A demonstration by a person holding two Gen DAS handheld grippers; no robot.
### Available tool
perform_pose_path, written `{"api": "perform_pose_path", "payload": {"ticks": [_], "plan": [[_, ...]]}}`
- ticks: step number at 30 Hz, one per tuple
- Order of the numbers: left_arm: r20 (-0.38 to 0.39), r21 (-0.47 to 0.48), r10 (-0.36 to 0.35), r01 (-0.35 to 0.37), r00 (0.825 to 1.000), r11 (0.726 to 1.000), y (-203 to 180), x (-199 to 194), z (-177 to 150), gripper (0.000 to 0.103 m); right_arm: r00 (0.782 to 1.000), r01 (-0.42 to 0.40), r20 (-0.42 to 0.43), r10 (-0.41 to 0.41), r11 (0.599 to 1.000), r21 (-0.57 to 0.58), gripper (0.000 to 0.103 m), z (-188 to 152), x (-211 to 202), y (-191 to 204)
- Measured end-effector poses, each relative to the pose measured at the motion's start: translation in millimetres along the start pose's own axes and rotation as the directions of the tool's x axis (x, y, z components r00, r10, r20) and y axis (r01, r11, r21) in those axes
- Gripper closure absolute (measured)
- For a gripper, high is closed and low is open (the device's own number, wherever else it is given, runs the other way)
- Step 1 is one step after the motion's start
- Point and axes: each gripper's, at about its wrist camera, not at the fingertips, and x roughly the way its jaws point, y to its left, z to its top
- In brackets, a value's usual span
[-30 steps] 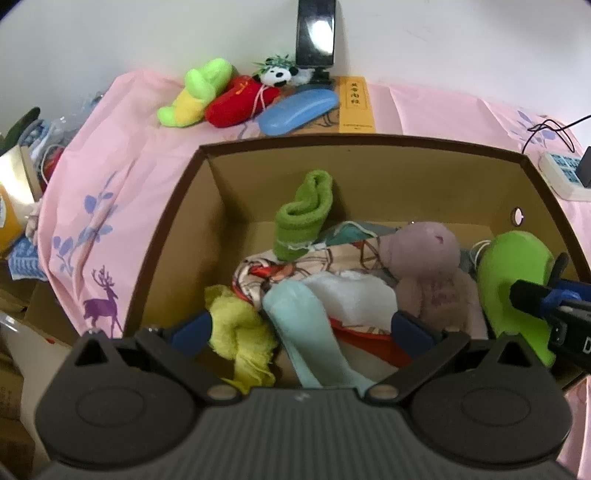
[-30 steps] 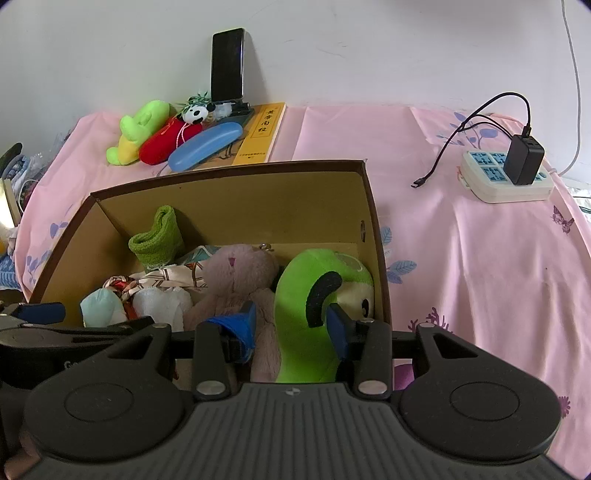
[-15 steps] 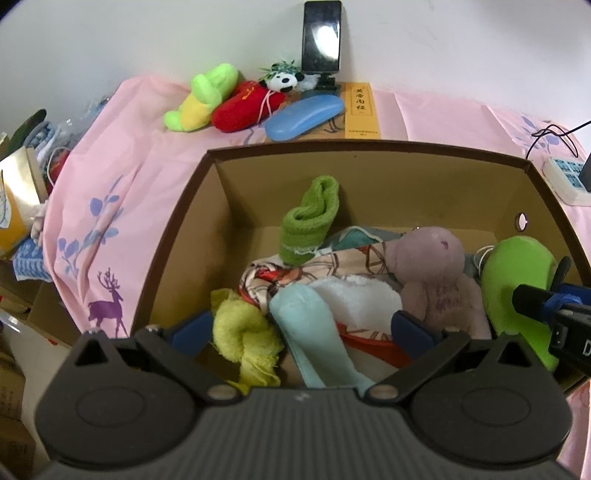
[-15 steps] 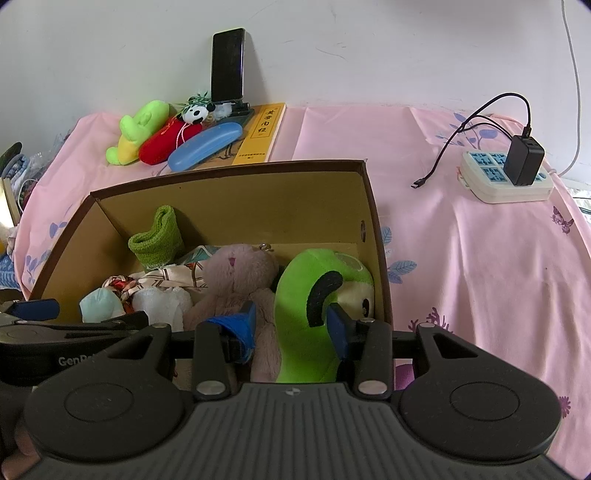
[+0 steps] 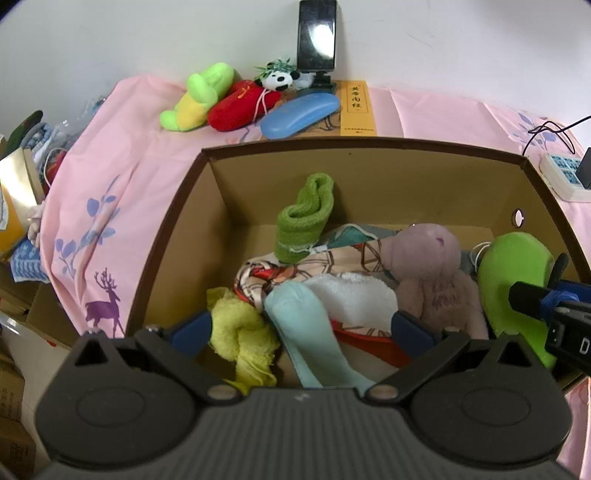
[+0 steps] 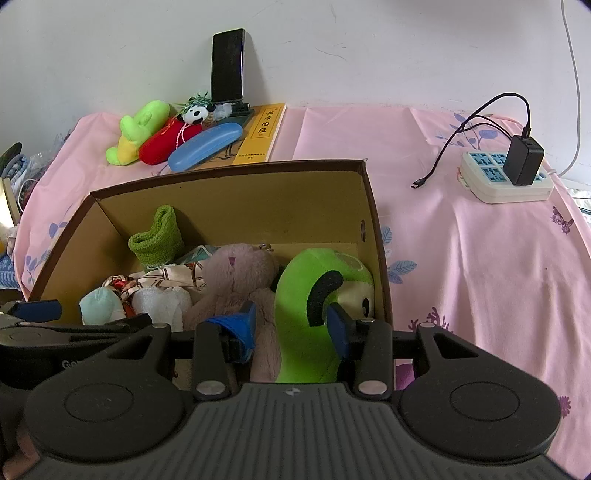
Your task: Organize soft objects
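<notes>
A brown cardboard box (image 5: 173, 236) (image 6: 373, 221) stands on the pink cloth. It holds a green rolled sock (image 5: 304, 221), a patterned scarf (image 5: 343, 258), a white cloth (image 5: 354, 295), a light-blue sock (image 5: 306, 332), a yellow cloth (image 5: 240, 332), a pink plush bear (image 6: 236, 280) and a green plush toy (image 6: 299, 295). My left gripper (image 5: 301, 326) hangs open over the box's near side, its fingers either side of the yellow cloth and the light-blue sock. My right gripper (image 6: 291, 325) is shut on the green plush toy at the box's right end.
Behind the box lie a green-yellow plush (image 5: 195, 98), a red plush (image 5: 240, 107), a small panda (image 5: 279, 77), a blue glasses case (image 5: 299, 114), a yellow book (image 5: 356, 107) and a phone on a stand (image 5: 317, 35). A power strip with charger (image 6: 509, 173) sits at the right.
The left wrist view has shifted slightly, so the box sits a little further right in it. The right gripper and the green plush toy have not moved.
</notes>
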Motion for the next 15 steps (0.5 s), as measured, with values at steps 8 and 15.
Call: {"api": "perform_pose_path", "payload": {"ticks": [8,15], "plan": [[-0.003,-0.002,0.004,-0.004,1.0,1.0,-0.4,0.3,-0.2,0.0,1.0,0.0,0.001,0.0,1.0,-0.001,0.077,-0.4,0.1,-0.1],[-0.012,0.003,0.002,-0.002,1.0,1.0,-1.0,2.3,-0.6,0.0,1.0,0.0,0.001,0.0,1.0,-0.001,0.077,-0.5,0.1,-0.2]]}}
